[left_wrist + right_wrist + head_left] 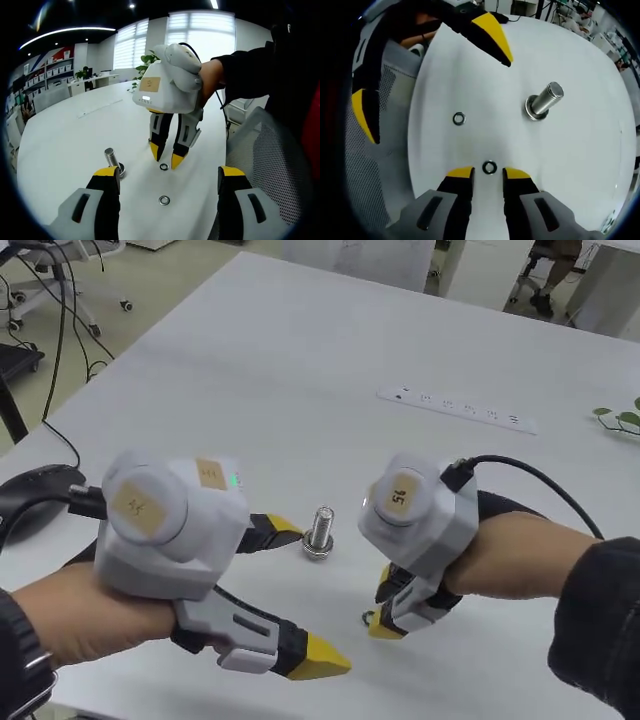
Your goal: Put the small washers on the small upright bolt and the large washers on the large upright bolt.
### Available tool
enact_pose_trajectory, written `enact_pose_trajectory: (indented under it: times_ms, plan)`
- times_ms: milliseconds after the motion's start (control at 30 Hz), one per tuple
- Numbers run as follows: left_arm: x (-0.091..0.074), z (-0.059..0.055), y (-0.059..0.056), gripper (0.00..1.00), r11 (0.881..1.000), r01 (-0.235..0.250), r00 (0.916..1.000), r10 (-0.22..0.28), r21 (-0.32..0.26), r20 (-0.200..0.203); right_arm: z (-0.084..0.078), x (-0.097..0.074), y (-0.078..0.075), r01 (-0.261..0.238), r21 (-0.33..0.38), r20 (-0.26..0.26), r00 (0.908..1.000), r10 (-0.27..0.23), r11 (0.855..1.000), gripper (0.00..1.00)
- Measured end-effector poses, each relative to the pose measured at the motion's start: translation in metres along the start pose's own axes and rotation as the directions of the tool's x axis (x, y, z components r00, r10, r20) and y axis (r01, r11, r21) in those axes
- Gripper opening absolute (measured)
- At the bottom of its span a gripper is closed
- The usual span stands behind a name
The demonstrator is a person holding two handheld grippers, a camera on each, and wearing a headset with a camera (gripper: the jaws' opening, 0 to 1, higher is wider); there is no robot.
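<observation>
Straddling washer (489,167) near bolt (543,101), right gripper (488,175) narrowly parted, left gripper (168,174) spread wide; could flick washer aside when pinching.

right tool (166,158) above washer (164,166)

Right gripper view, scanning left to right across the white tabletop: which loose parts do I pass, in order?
left washer → middle washer, lying just beyond this view's own jaw tips → upright bolt
</observation>
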State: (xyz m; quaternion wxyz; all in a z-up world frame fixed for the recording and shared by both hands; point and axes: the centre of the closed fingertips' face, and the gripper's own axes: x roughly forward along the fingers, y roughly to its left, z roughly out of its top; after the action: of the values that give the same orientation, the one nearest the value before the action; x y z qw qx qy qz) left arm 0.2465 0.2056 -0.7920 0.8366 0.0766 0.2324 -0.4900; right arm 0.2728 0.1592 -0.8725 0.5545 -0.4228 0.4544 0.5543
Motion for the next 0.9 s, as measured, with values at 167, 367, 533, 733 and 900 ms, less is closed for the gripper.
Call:
enact_pose_trajectory:
  times_ms: [167,367,533,733,900]
  plan:
    - [-0.0003,0.0007,0.0008,0.8,1.0,-0.002,1.0,0.002,-0.003,0.005,-0.0007,0.0021,0.0002,-0.004,0.001,-0.005,1.0,0.004,1.0,0.24]
    - [-0.0013,0.0009,0.0006,0.8,1.0,-0.004,1.0,0.004,-0.003,0.007,-0.0027,0.0051,0.0009,-0.006,0.0,-0.014,0.9999,0.006,1.0,0.24]
    - [-0.0017,0.0009,0.0006,0.8,1.0,-0.005,1.0,0.005,-0.003,0.007,-0.0024,0.0054,0.0003,-0.003,-0.003,-0.015,0.9999,0.003,1.0,0.23]
    - [-0.0015,0.0013,0.0,0.8,1.0,-0.003,1.0,0.003,-0.005,0.008,-0.0027,0.0062,0.0009,0.022,-0.035,-0.037,0.999,-0.023,0.999,0.21]
    - [-0.0017,0.0019,-0.0014,0.8,1.0,0.0,0.9999,0.001,-0.006,0.011,-0.0037,0.0056,-0.0012,0.035,-0.045,-0.044,0.9983,-0.037,0.998,0.19]
